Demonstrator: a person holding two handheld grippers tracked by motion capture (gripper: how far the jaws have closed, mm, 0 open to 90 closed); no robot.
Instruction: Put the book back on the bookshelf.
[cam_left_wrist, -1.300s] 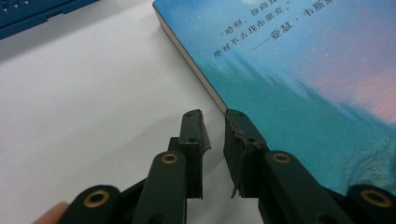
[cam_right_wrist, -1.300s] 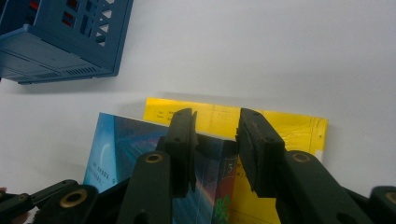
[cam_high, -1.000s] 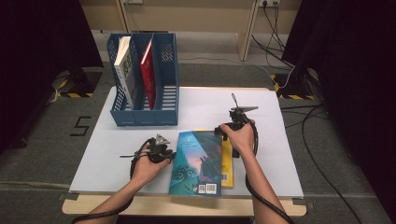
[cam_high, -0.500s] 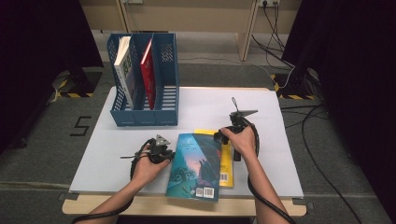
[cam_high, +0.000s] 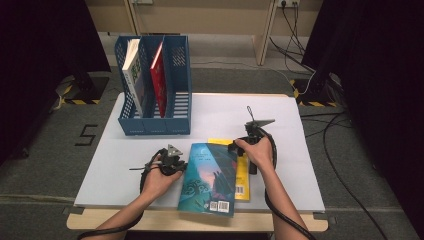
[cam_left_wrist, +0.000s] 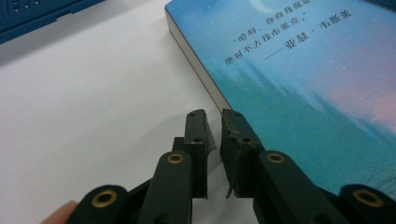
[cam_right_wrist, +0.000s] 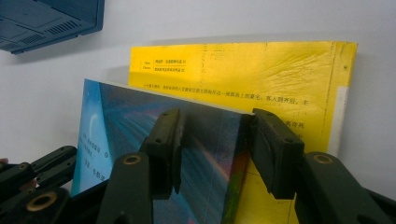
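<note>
Teal book (cam_high: 209, 177) lying long axis toward person, left gripper (cam_left_wrist: 214, 133) fingers closed empty, right gripper (cam_right_wrist: 215, 149) fingers just opening astride its spine.

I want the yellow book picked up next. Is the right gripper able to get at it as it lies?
Probably not cleanly: the blue book lies on the yellow book, and the right gripper, jaws just opening, straddles the blue one's edge.
</note>
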